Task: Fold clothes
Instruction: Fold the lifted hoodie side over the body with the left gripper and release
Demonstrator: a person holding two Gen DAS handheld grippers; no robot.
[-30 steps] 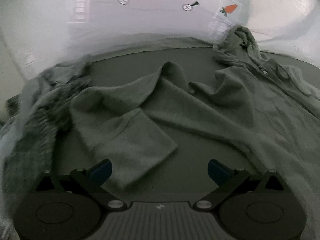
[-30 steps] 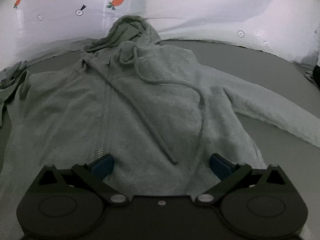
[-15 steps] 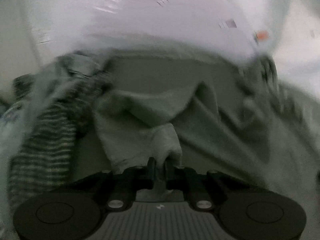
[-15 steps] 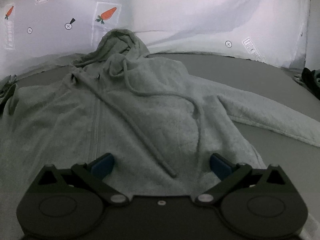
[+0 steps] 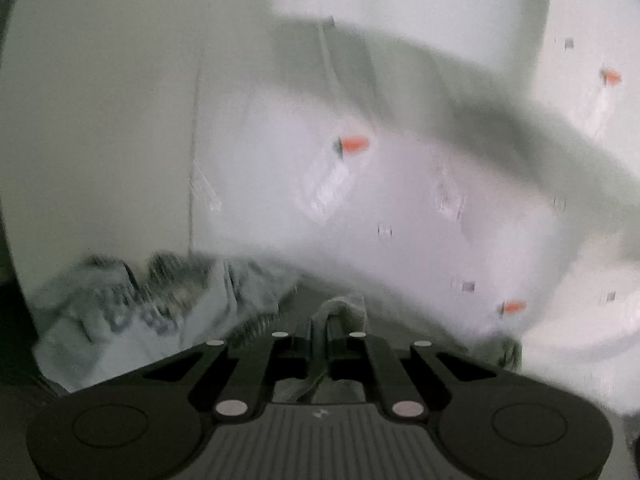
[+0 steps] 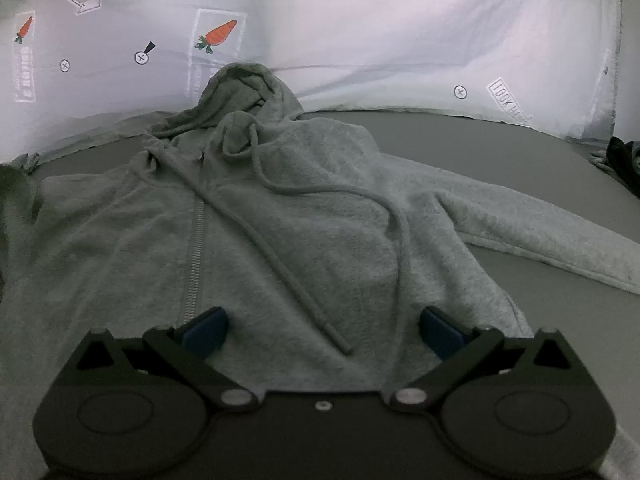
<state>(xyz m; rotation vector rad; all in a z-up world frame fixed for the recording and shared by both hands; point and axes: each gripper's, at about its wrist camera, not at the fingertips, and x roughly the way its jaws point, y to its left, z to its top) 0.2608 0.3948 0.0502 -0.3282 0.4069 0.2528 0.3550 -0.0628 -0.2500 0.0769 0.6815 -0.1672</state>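
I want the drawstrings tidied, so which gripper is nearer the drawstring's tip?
Right. The right gripper hovers open directly over the drawstring tip; the left gripper is lifted away, clamped on grey fabric.

A big white cloth [image 6: 360, 20] hangs like a wall at the far side. It has little orange carrots [image 6: 218, 34] on it, small round marks, an arrow and some grey words. In front of it lies a flat grey top [image 6: 460, 136]. The light is soft and a bit dim. The left view is blurry.
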